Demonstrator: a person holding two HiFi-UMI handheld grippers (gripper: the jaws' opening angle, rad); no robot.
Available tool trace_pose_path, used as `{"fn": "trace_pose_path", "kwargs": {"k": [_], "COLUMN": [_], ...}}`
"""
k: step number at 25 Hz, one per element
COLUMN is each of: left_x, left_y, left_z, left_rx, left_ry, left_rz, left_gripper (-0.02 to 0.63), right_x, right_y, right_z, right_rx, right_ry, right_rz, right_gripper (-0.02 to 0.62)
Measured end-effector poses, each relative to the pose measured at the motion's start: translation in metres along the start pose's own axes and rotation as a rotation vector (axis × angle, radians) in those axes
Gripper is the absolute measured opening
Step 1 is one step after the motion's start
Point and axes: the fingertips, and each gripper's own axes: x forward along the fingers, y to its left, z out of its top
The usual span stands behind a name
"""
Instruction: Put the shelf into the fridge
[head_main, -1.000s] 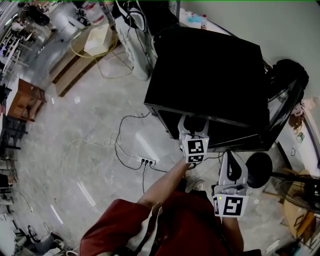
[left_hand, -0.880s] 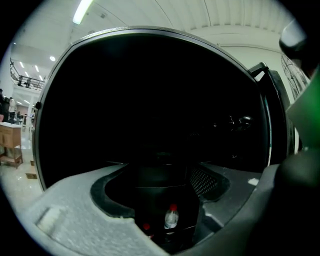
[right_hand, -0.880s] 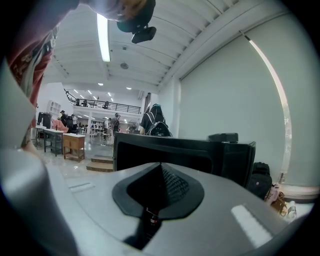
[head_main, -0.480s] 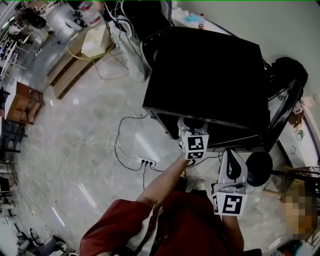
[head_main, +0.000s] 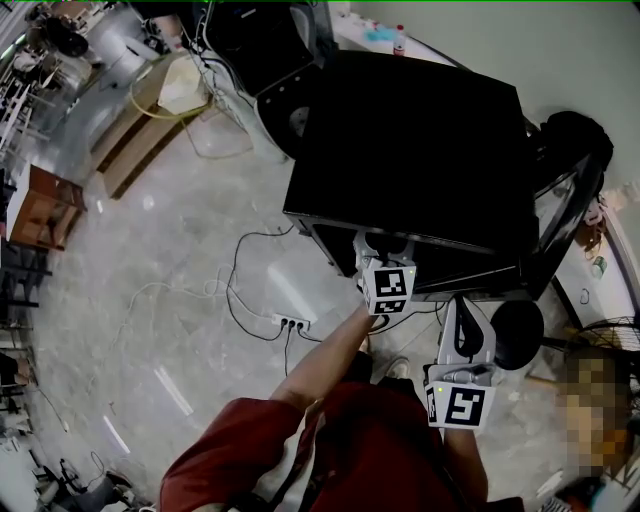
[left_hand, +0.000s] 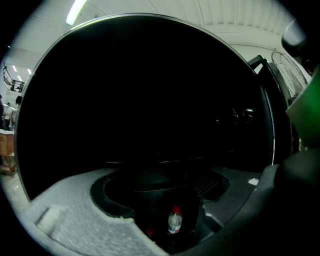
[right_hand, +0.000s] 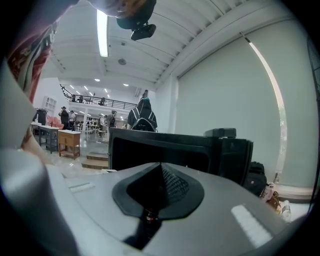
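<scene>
Compared with 1 second ago, the left gripper (head_main: 385, 243) sits a little higher in the head view, its marker cube closer to the front edge of the fridge (head_main: 420, 140). The right gripper (head_main: 466, 312) is almost where it was, low and to the right. The background at the top of the view has slid sideways, while the fridge keeps its place.

In the left gripper view, the left gripper (left_hand: 165, 180) looks straight into the black fridge interior. Its 2 fingers (left_hand: 70, 220) stand wide apart, with only darkness and a red-capped bottle (left_hand: 174, 221) showing low in the gap. A thin pale horizontal edge (left_hand: 155, 162) crosses just beyond the fingertips. It may be the shelf, but the view is too dark to be sure, and no other view shows the shelf.

In the right gripper view, the right gripper (right_hand: 160, 167) has its fingers (right_hand: 235, 210) pressed together with nothing between them. It points at the fridge (right_hand: 200, 150) from well back.

The fridge door (head_main: 565, 215) hangs open on the right side, near a round black object (head_main: 518, 335) that sits just beside the right gripper. To the left, the floor (head_main: 170, 280) is open except for a power strip (head_main: 292, 322) and its trailing cables.
</scene>
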Motion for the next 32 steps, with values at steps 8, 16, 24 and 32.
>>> {"fn": "trace_pose_path", "kwargs": {"k": [8,16,24,32], "left_x": [-0.019,-0.058,-0.117,-0.18], "left_y": [-0.006,-0.006,0.001,-0.008], "left_z": [-0.009,-0.02,-0.019,-0.008], "left_rx": [0.036,0.033,0.032,0.021], "left_ry": [0.017,0.048,0.061,0.06], "left_rz": [-0.012,0.012,0.055,0.113], "left_gripper": [0.342,0.342,0.342,0.341], "right_x": [-0.006,-0.022,-0.046,-0.067], "right_y": [0.002,-0.002,-0.01,-0.028], "right_z": [-0.003,-0.004,-0.008,-0.023], "right_rx": [0.006,0.016,0.037,0.076], "right_ry": [0.0,-0.018,-0.041,-0.066], "right_rz": [0.009,0.039,0.068,0.095], "right_gripper": [0.0,0.0,0.0,0.0]}}
